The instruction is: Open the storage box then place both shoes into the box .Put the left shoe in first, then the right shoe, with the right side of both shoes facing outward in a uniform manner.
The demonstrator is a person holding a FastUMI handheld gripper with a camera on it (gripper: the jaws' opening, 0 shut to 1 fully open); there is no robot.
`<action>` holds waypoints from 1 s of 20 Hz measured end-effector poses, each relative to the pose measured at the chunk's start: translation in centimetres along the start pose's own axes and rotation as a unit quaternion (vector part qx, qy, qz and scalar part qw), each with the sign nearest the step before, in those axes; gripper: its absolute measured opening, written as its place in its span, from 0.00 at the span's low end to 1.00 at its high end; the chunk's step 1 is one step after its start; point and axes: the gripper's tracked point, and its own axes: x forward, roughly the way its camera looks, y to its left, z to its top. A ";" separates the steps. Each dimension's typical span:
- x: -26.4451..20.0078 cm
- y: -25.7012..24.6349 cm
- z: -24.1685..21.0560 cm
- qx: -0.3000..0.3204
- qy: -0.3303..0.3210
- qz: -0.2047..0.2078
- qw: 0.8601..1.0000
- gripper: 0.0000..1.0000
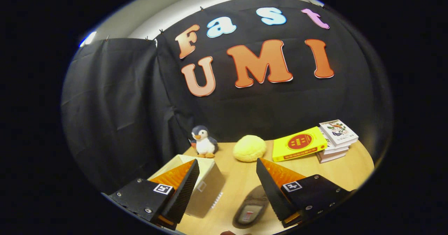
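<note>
Left to right. Storage box is sitting on the wooden table, partly hiding behind the left finger. Pale, square, looks like fabric or thin board with a small label tab on its near face. Top is looking open, but the finger is blocking most of the inside, so I can't tell what's in it or whether a lid is involved. Judging it light and a bit floppy: walls will probably give if pushed, so I'd be loading from above rather than nudging the sides.

Gripper is hovering above the table, fingers spread wide, holding nothing.

Shoe is lying on the table between the fingers, nearer the right one and just right of the box. Grey, slipper-like, opening facing up with an insole tag showing. Can't tell left from right shoe from here. Reading it as light, soft upper, stiffer sole, not fragile, not slippery. Best grip is likely across the collar or heel wall, one finger inside and one outside; pinching the toe would just crush it.

Beyond the fingers, near the back wall: penguin plush, yellow round plush, yellow book leaning on a book stack. All well apart from box and shoe.
</note>
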 end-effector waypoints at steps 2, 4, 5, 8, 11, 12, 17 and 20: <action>0.1 -1.8 -3.0 0.011 0.038 -0.021 0.999 0.98; 0.3 -3.3 -5.8 0.020 0.071 -0.040 0.996 0.98; 0.3 -3.9 -7.0 0.023 0.086 -0.047 0.995 0.98; 0.5 -5.2 -10.8 0.022 0.121 -0.065 0.990 0.99; 1.4 -6.3 -14.1 0.021 0.162 -0.083 0.983 0.99; 1.6 -6.6 -15.2 0.021 0.176 -0.087 0.980 0.98; 3.3 -7.6 -19.3 0.013 0.230 -0.103 0.968 0.92; 4.7 -8.2 -20.5 0.008 0.253 -0.112 0.961 0.86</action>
